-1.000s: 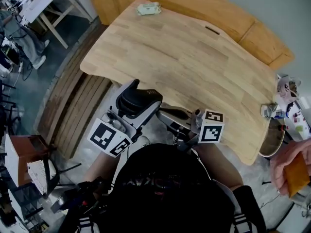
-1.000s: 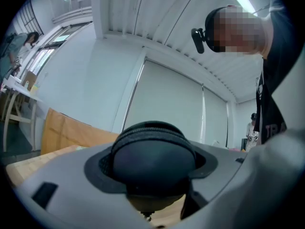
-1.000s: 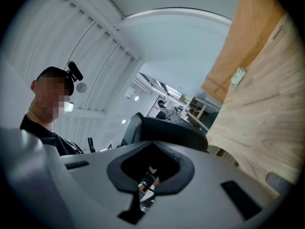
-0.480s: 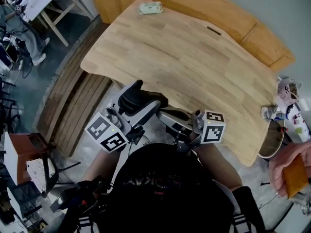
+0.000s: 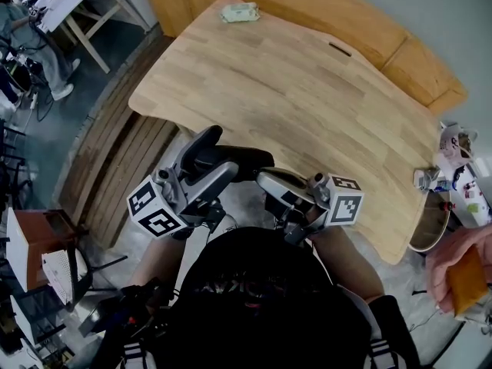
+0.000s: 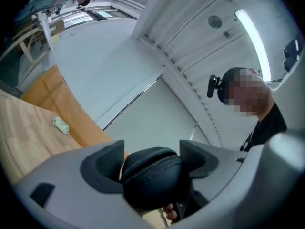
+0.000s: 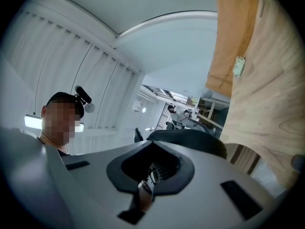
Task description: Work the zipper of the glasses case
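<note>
In the head view the black zip-up glasses case is held in the air just off the near edge of the wooden table. My left gripper is shut on the case, one jaw on each side. The left gripper view shows the case filling the gap between the jaws, its zipper line running over the top. My right gripper meets the case's right end. In the right gripper view it is shut on the small metal zipper pull, with the case just beyond.
A small pale green packet lies at the table's far end. A slatted wooden bench stands below the table's left edge. Orange panels run behind the table. Small clutter sits at the right.
My left gripper has rolled, its marker cube swinging down and left, and the case has turned with it. My right gripper has shifted slightly to the right, still at the case's end.
</note>
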`<state>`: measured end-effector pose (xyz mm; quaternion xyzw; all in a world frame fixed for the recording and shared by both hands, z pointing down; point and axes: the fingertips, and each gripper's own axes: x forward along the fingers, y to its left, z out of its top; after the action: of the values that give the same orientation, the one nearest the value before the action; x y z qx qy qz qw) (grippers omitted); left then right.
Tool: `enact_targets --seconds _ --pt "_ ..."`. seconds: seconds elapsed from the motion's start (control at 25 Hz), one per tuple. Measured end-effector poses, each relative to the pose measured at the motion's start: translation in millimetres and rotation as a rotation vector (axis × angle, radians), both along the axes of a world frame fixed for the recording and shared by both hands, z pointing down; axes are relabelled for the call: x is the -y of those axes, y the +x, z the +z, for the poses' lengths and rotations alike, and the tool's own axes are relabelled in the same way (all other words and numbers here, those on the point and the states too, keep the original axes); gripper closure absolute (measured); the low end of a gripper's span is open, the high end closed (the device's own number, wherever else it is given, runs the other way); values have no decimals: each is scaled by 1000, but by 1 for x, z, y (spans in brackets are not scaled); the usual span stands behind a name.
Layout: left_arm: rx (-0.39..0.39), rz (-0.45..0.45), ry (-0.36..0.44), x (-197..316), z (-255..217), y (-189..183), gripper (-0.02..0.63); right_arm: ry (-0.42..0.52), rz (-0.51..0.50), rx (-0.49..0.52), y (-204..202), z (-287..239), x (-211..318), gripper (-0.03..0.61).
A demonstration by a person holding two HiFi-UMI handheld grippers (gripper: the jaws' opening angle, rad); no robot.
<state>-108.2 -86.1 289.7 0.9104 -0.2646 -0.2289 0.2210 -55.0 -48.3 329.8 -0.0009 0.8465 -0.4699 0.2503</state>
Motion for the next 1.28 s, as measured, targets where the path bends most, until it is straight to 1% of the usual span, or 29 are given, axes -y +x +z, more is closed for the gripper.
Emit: enact_targets --seconds 0.08,0.16,0.2,0.28,0.32,0.36,0.4,0.44,0.56,0.6,0.68,0.72,0.8,0.92,1.0,1.08,1.16,1.28 --pt "29 45 58 -10 -5 6 256 -36 -5 45 4 -1 2 563" --pt "88 91 140 -22 -10 13 256 -81 -22 122 10 -6 4 563" --pt "136 107 182 -27 -10 17 256 -100 -34 163 13 -9 5 563" --pt "257 120 253 -34 -6 26 256 -113 -64 221 17 -17 4 563" --pt "310 120 276 -36 -2 30 256 -105 -83 232 17 -20 1 563" --pt "347 120 292 -37 1 33 256 -90 -105 233 16 -23 -2 563" --pt "363 123 303 -38 3 35 256 -74 -130 232 15 -26 -5 563" --pt "362 129 313 -40 1 36 256 -59 -155 231 13 -29 -9 563" --pt "322 166 353 -50 -15 42 256 -35 -236 239 12 -36 -19 563" --pt "331 181 371 -55 -20 46 256 -36 -259 240 12 -37 -21 563" --pt "402 208 413 -63 -20 52 258 -40 -286 231 13 -38 -21 563" --pt "448 212 430 -65 -18 54 258 -40 -293 221 14 -38 -21 563" --pt "531 208 444 -66 -10 55 290 -26 -288 184 14 -37 -20 563" --pt "655 188 441 -62 5 54 305 18 -248 88 14 -33 -15 563" --pt "770 182 443 -58 19 52 315 52 -211 18 13 -31 -11 563" --pt "883 177 467 -54 29 50 324 85 -171 -55 12 -27 -7 563" --pt "948 149 495 -49 32 51 325 117 -130 -130 11 -23 -4 563" --pt "998 89 515 -42 35 55 327 171 -78 -236 10 -17 -3 563"
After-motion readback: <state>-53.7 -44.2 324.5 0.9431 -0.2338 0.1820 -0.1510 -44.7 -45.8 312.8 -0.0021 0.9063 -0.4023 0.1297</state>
